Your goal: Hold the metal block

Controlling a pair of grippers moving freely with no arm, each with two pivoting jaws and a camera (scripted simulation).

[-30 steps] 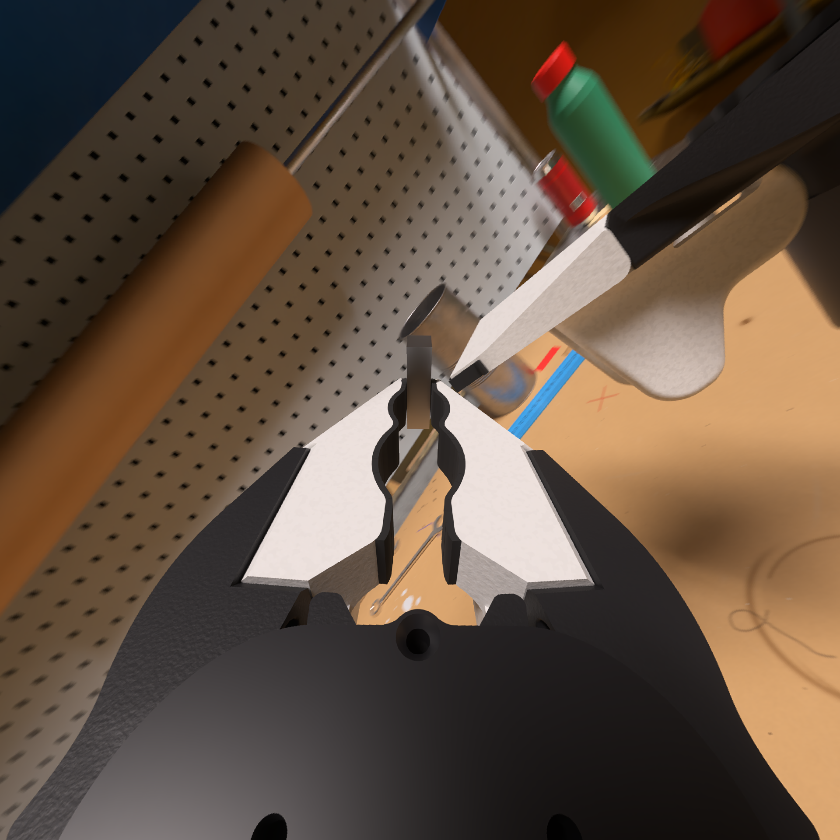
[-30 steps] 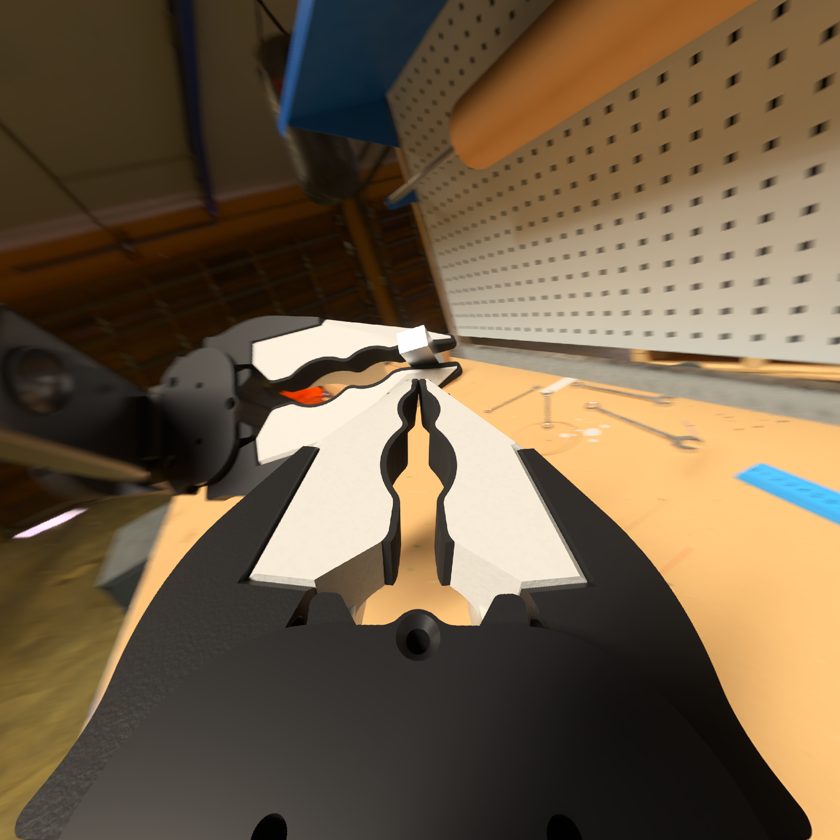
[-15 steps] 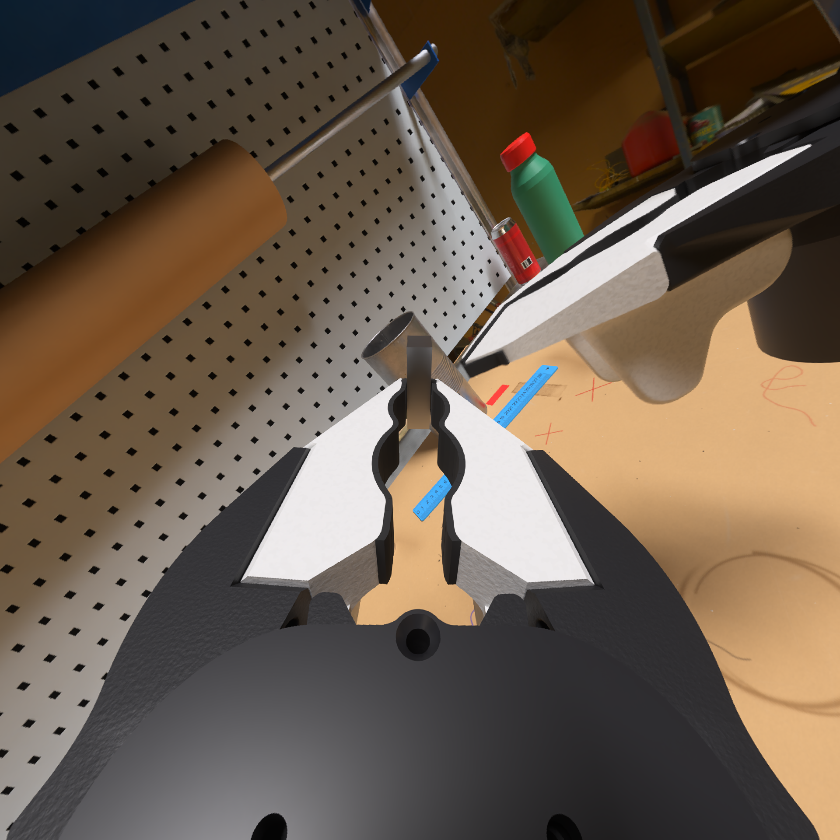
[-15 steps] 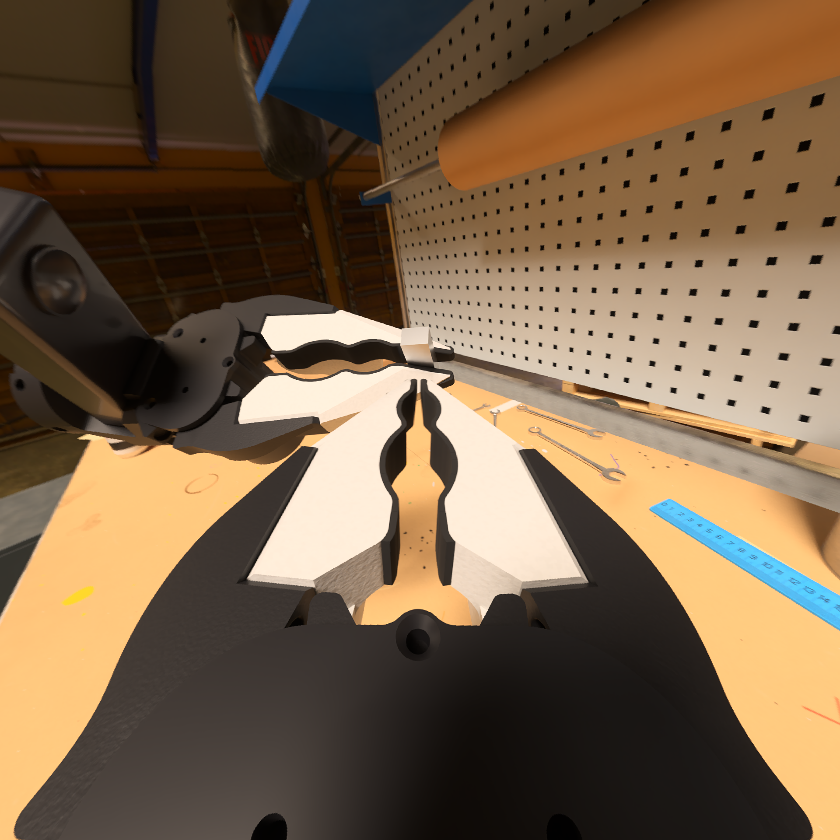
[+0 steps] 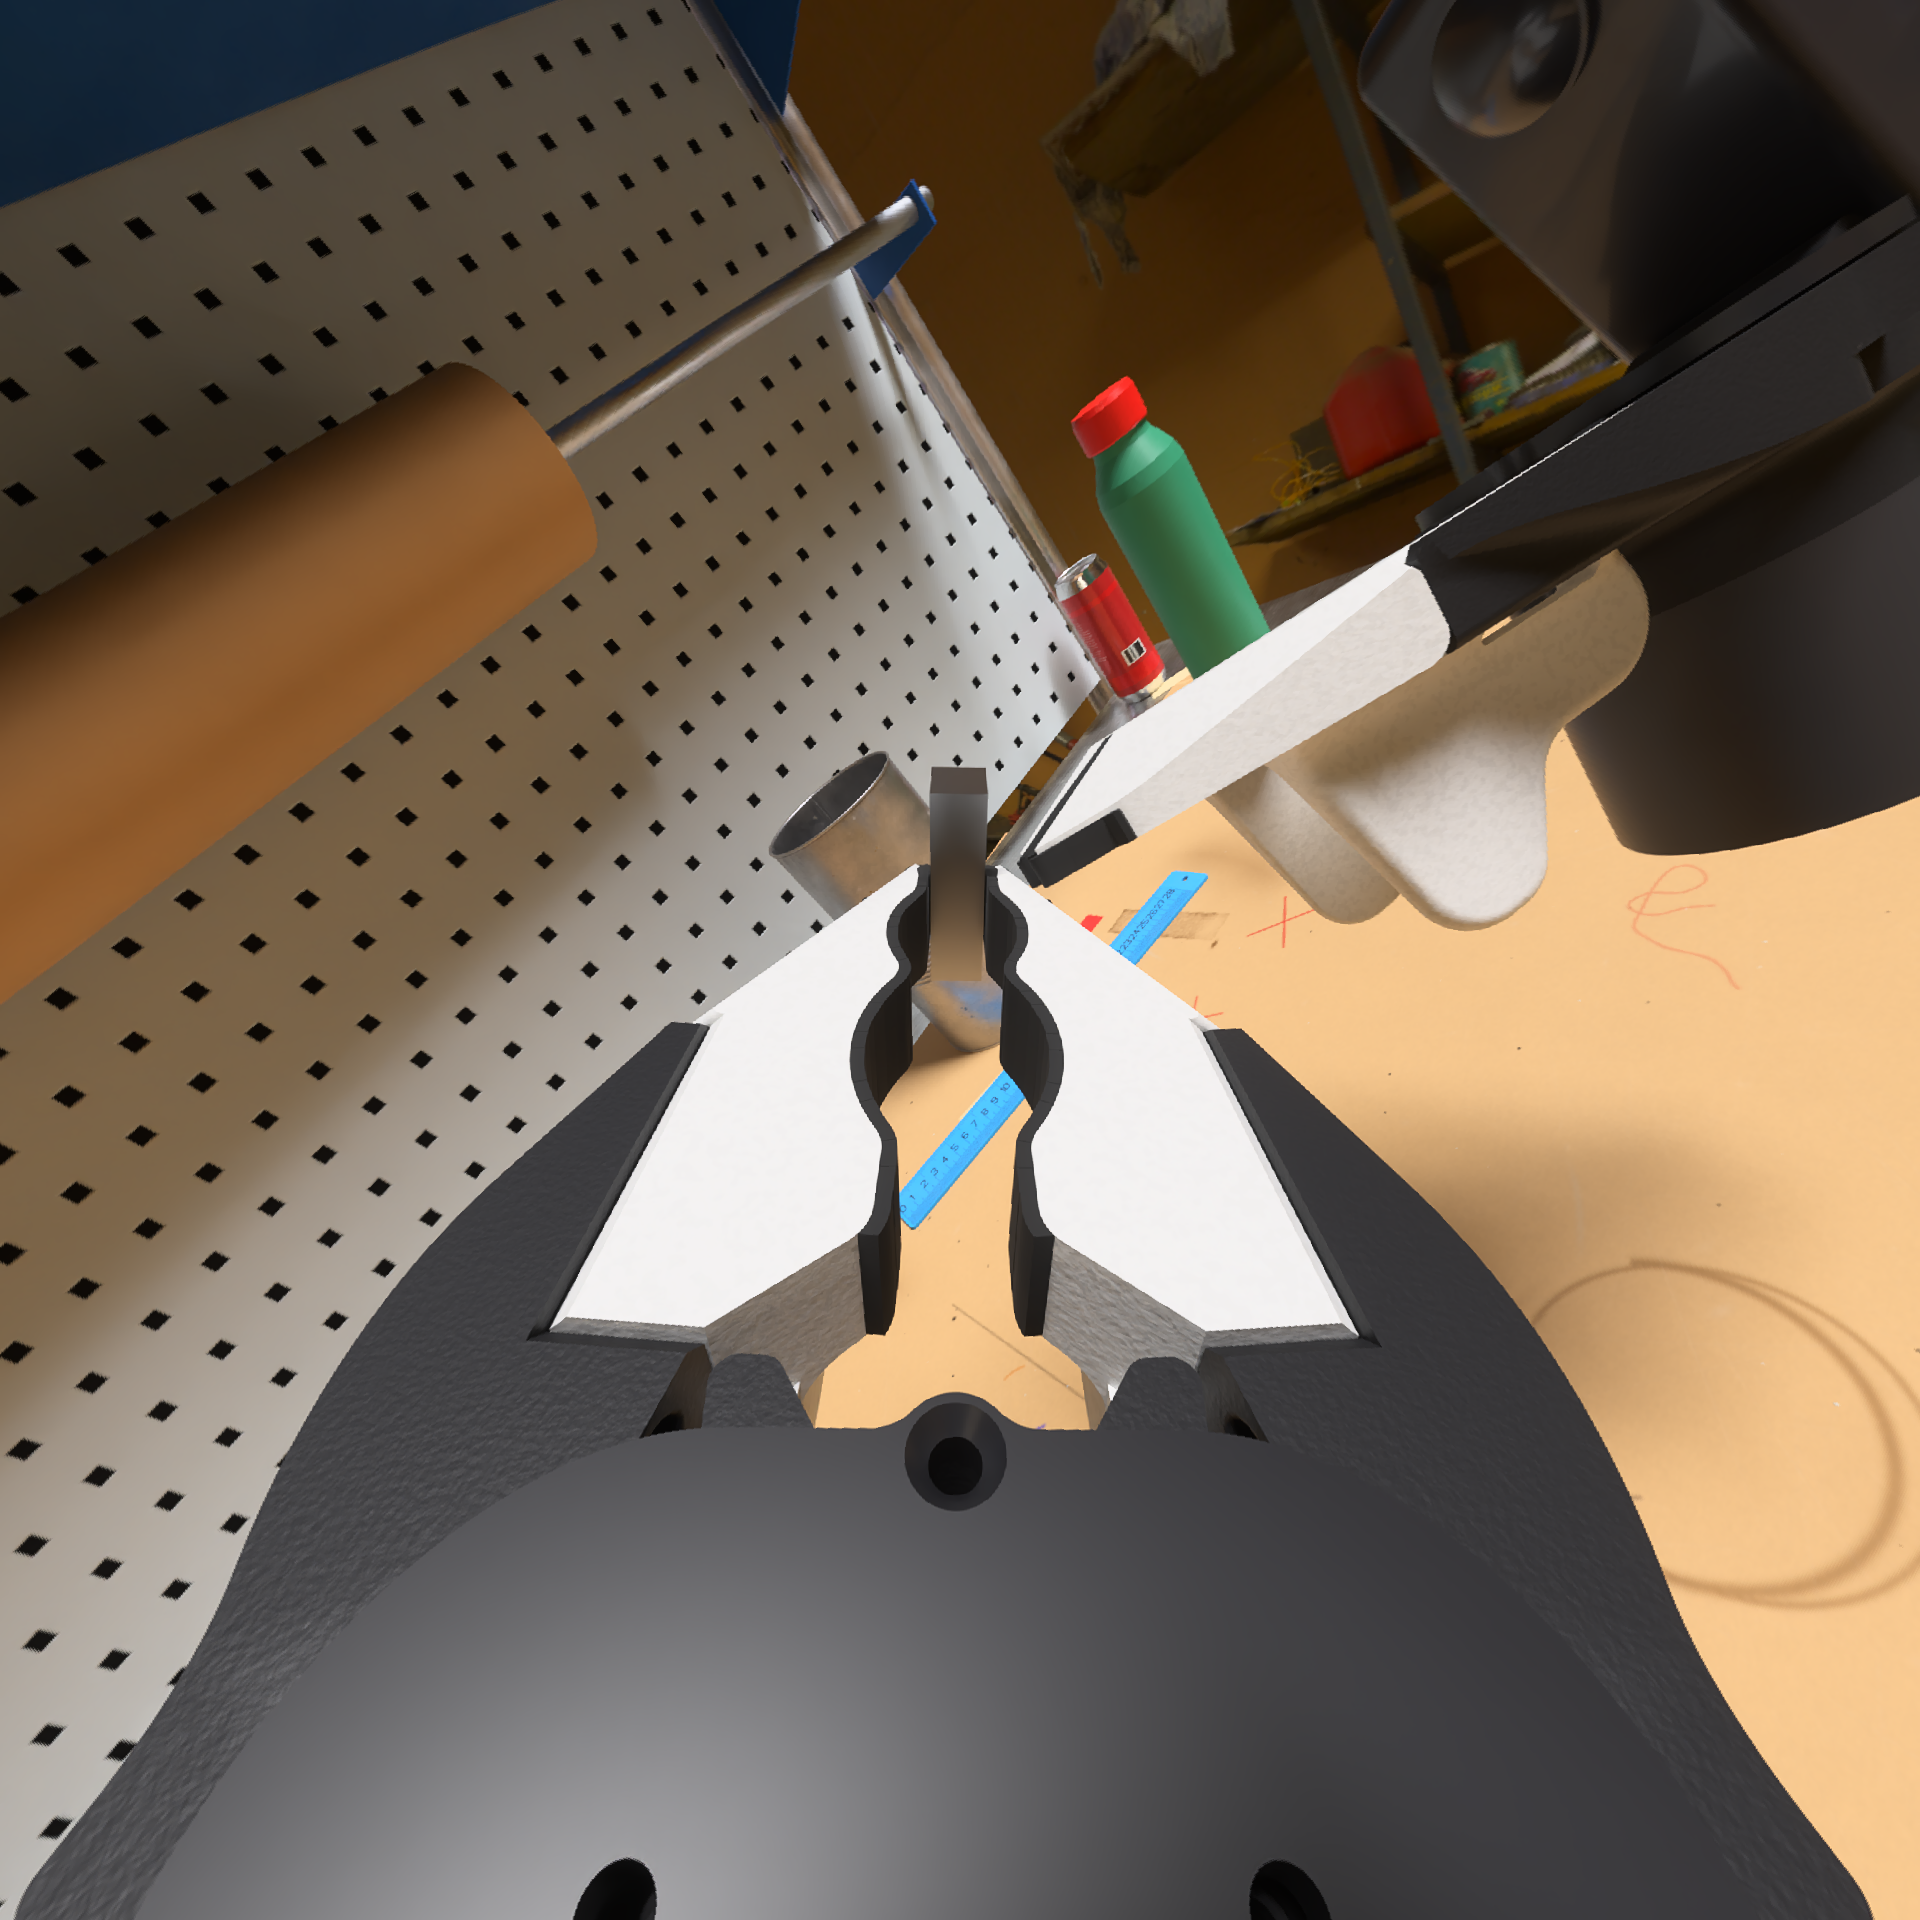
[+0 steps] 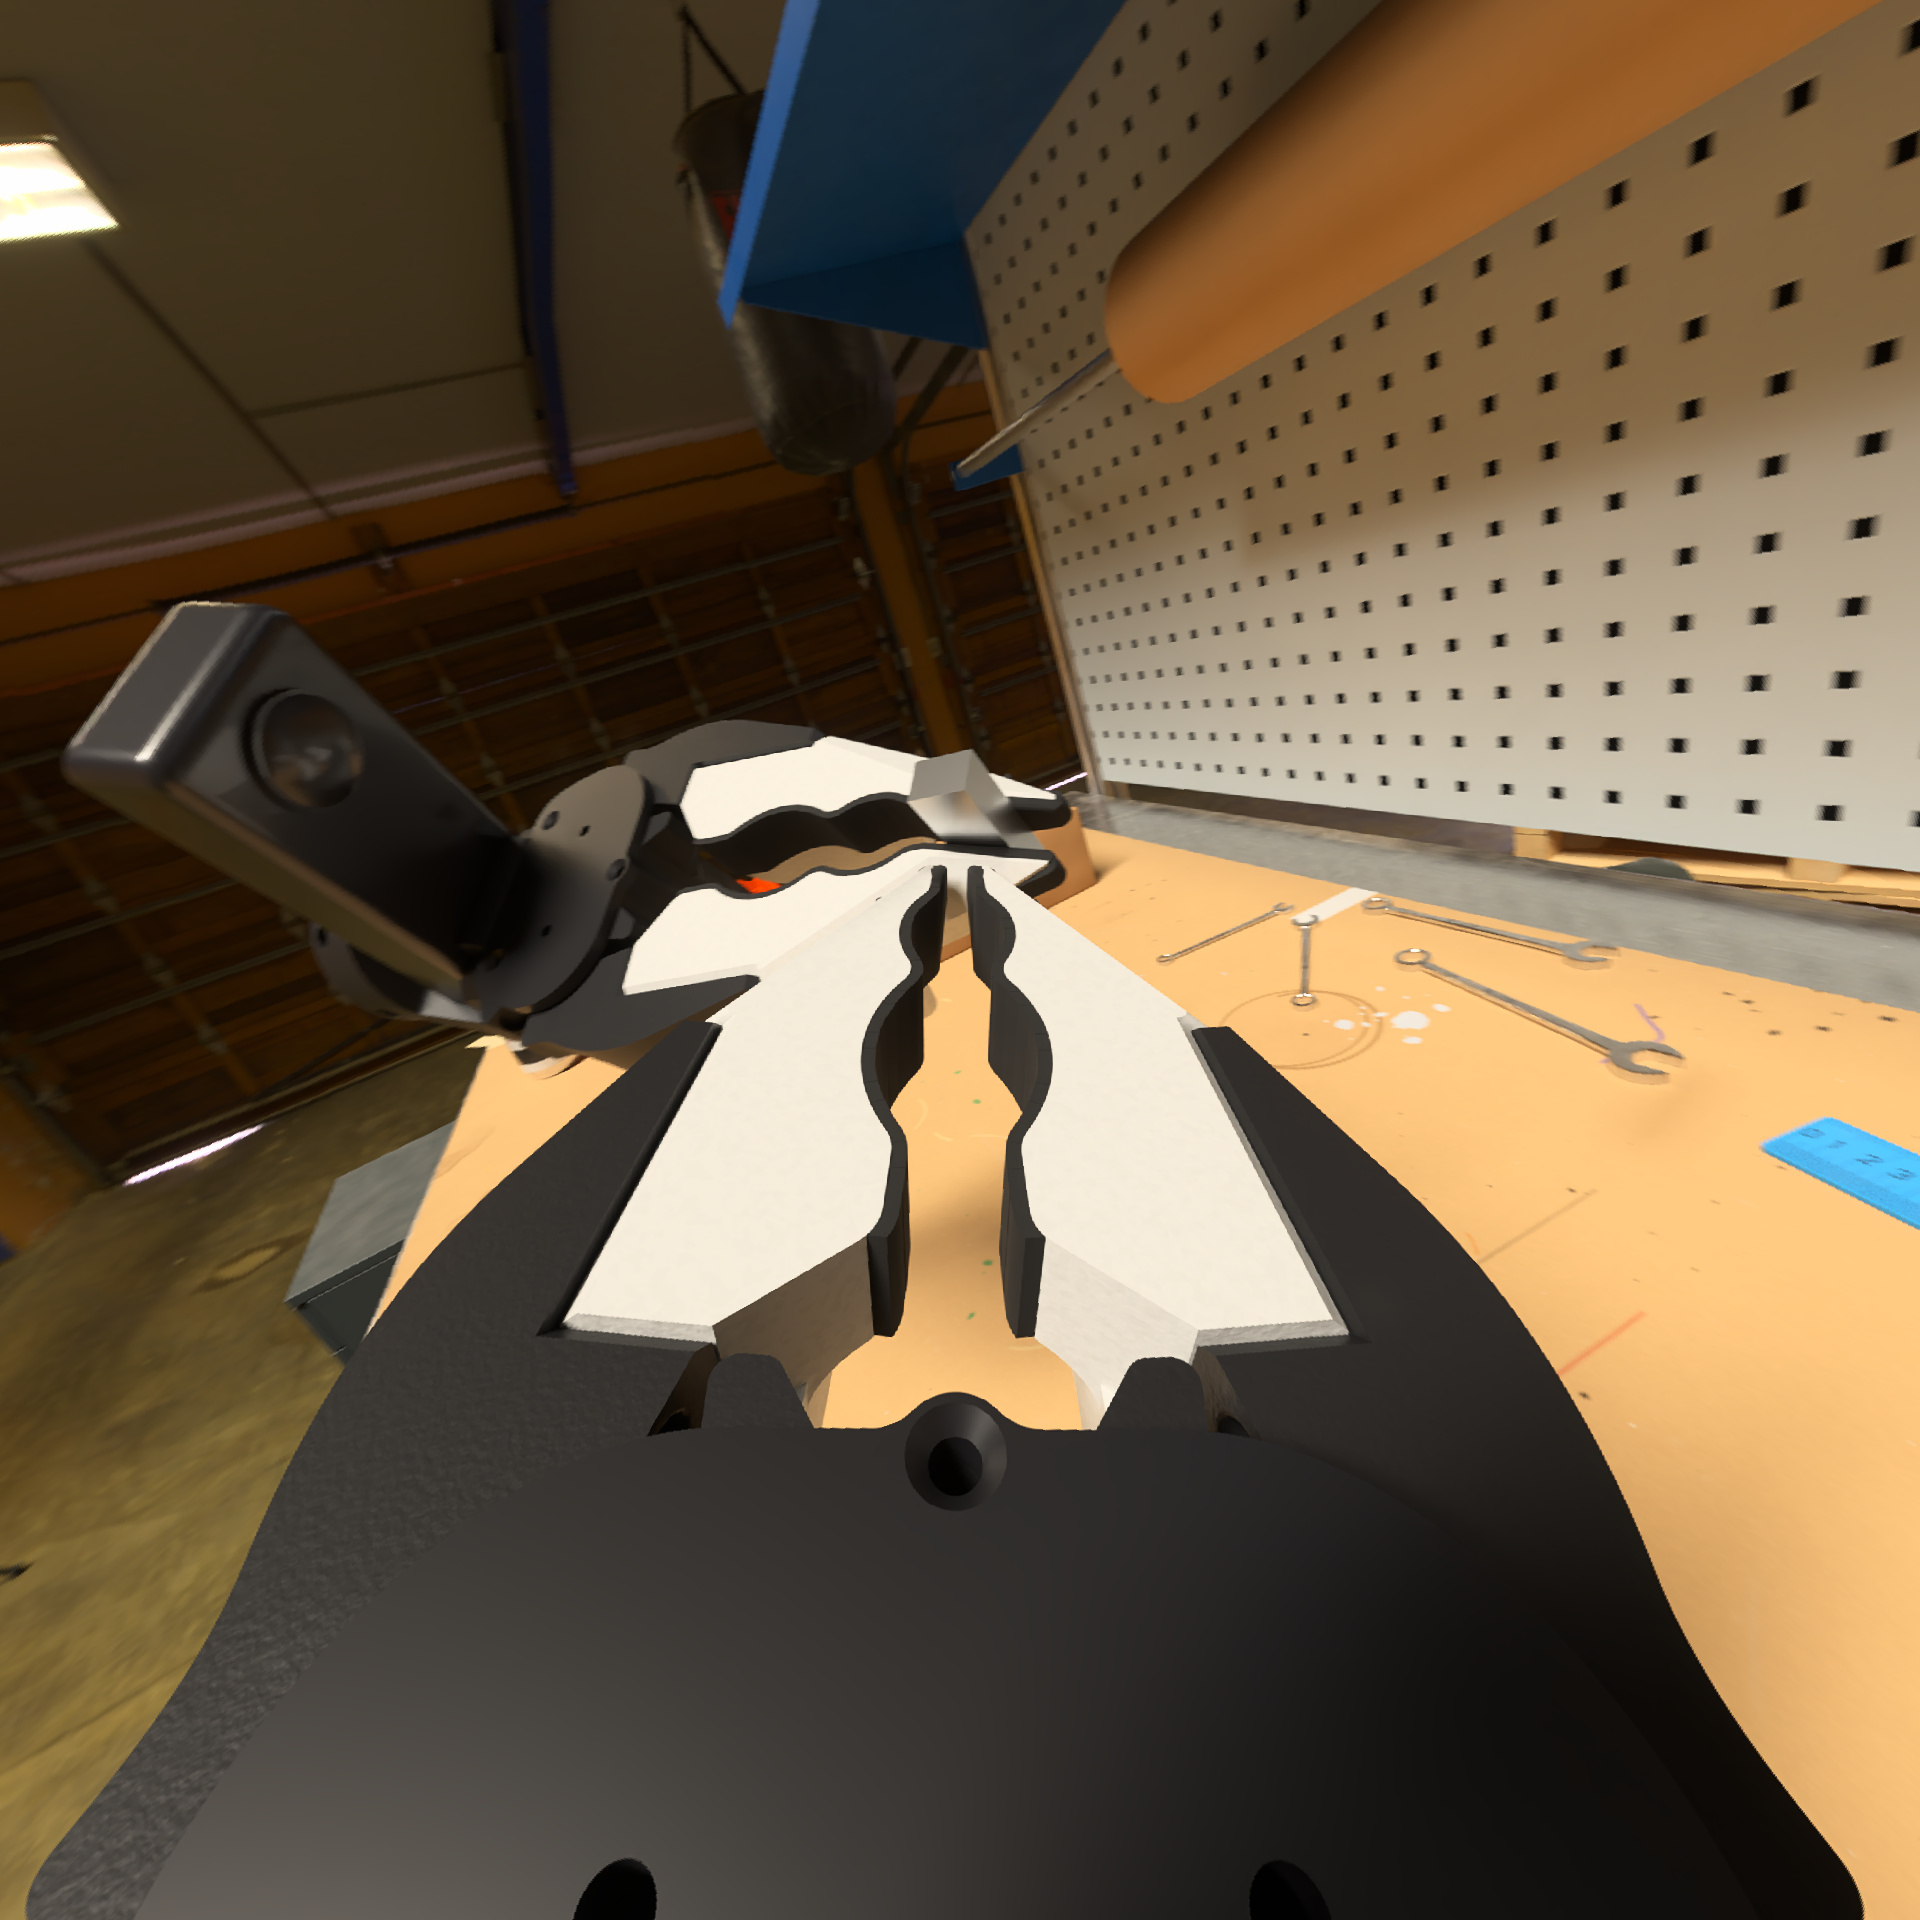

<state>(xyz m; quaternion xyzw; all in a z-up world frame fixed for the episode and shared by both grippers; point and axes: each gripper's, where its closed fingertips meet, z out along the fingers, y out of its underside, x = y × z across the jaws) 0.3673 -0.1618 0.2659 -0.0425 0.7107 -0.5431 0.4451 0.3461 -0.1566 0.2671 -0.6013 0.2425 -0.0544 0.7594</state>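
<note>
Workshop: pegboard [image 6: 1558, 582], wrenches [image 6: 1527, 1008] on workbench [image 6: 1351, 1195].

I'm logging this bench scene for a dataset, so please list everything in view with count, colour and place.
metal block: one, grey, clamped between the left gripper's fingers
metal cup: one, silver, on the workbench by the pegboard
bottle: one, green with red cap, far end of the workbench
can: one, red, beside the bottle
ruler: one, blue, flat on the workbench
wrenches: several, silver, on the workbench near the pegboard
paper roll: one, brown, on a rod across the pegboard
pegboard: one, white, behind the workbench
workbench: one, tan
left gripper: one, black with white fingers, shut on the block
right gripper: one, same colours, fingers nearly together, empty
</note>
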